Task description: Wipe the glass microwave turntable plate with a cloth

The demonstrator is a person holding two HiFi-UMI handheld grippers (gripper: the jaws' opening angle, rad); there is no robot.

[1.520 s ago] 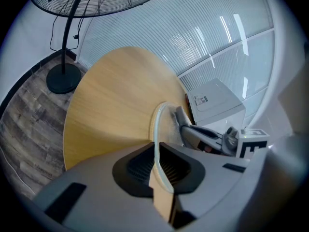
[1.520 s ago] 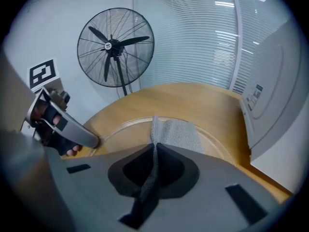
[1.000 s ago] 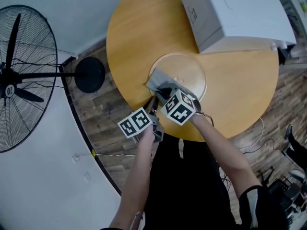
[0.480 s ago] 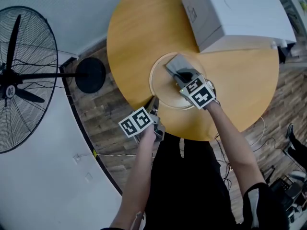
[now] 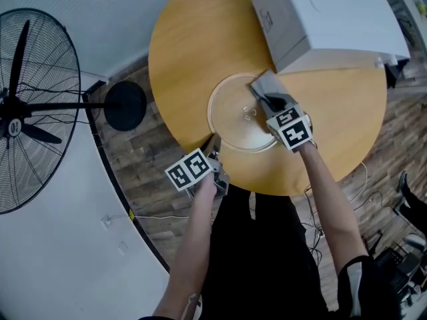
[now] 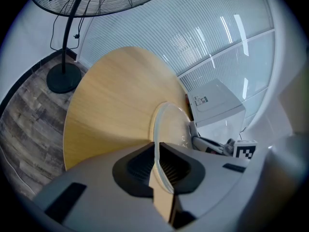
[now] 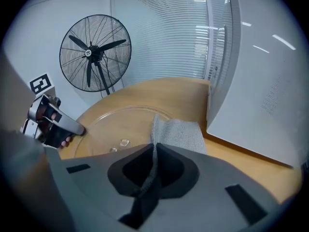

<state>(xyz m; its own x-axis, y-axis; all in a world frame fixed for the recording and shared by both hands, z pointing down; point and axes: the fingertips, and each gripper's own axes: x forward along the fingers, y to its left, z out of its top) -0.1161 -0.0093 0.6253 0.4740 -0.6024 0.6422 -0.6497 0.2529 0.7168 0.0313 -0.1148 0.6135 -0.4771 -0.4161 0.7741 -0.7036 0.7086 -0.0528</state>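
Right claw (image 5: 272, 104) pinching cloth (image 5: 264, 84) at plate (image 5: 230, 115) edge, left claw (image 5: 212, 147) clamping near rim

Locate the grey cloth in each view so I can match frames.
Head view: cloth on the plate's upper-right rim, beside the microwave.
Left gripper view: small pale patch right of centre, past the plate.
Right gripper view: centre, clamped by the right gripper.
Shared landmark: white microwave.
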